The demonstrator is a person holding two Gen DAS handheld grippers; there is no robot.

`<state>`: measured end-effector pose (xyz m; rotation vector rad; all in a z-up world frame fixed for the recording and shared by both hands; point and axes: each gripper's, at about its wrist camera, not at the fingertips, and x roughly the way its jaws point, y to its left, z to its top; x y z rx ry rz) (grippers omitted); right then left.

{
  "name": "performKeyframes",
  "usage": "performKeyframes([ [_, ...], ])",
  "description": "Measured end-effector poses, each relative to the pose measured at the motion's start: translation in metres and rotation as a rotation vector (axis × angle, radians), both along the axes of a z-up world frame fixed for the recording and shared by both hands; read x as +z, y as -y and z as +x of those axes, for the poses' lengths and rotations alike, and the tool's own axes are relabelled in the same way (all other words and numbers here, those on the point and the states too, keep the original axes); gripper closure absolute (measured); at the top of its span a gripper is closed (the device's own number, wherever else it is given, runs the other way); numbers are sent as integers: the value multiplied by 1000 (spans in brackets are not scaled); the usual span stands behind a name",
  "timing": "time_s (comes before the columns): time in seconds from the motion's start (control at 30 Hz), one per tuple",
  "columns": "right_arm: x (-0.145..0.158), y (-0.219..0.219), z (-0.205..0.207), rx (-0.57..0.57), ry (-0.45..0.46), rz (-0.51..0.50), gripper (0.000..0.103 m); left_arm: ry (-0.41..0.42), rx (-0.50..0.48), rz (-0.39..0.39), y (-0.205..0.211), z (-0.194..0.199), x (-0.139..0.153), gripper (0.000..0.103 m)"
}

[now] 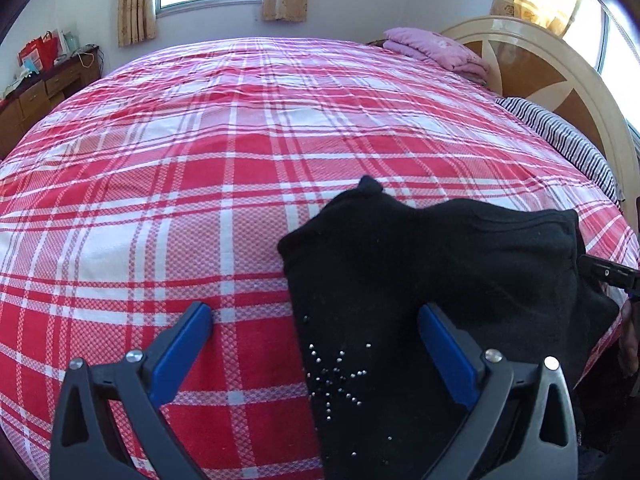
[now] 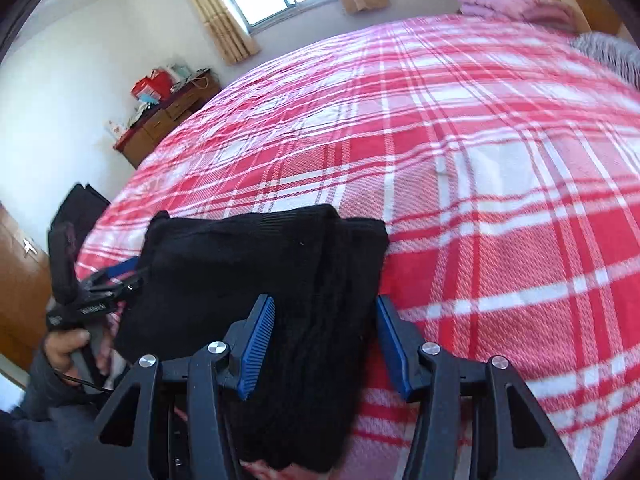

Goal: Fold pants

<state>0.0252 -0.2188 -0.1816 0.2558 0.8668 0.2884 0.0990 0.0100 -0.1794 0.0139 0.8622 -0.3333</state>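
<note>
Black pants (image 1: 420,280) with a studded star pattern lie folded in a bundle at the near edge of the bed; they also show in the right wrist view (image 2: 248,272). My left gripper (image 1: 316,320) is open, its fingers either side of the pants' left edge, the right finger (image 1: 448,356) resting over the cloth. My right gripper (image 2: 326,336) is open, its jaws straddling the thick folded end of the pants. The left gripper also shows in the right wrist view (image 2: 116,276) at the pants' far side.
The bed has a red and white plaid sheet (image 1: 200,160). A folded pink blanket (image 1: 436,50) and a striped pillow (image 1: 560,136) lie by the wooden headboard (image 1: 560,80). A wooden dresser (image 1: 36,96) stands by the wall.
</note>
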Motion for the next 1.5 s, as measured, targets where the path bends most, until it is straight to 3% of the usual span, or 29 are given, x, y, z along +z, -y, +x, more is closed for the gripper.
performKeyframes([
  [0.2,-3,14,4,-10,0,87,54,29,6,5,1,3,-2,0],
  [0.33,-3,6,1,-29,24,46,55,37,4,0,1,3,-1,0],
  [0.43,-3,11,1,-24,23,89,63,33,-9,-9,0,3,0,3],
  [0.5,-4,16,1,-23,17,128,66,34,-24,-16,1,1,2,8],
  [0.57,-5,17,1,-24,13,134,67,27,-55,-36,4,-1,3,23],
  [0.8,-6,13,-1,-30,22,127,71,22,-58,-56,5,0,3,26],
  [0.87,-5,14,-3,-28,30,139,74,16,-85,-72,5,-2,4,50],
  [0.97,0,12,-6,-22,45,140,76,16,-94,-59,8,-3,8,73],
  [1.03,6,10,-7,-12,61,134,77,9,-98,-64,5,-3,10,83],
  [1.3,32,0,-4,33,98,105,77,-23,-100,-126,-3,0,22,89],
  [1.5,57,-16,18,84,132,59,77,4,-64,-141,-16,5,40,90],
])
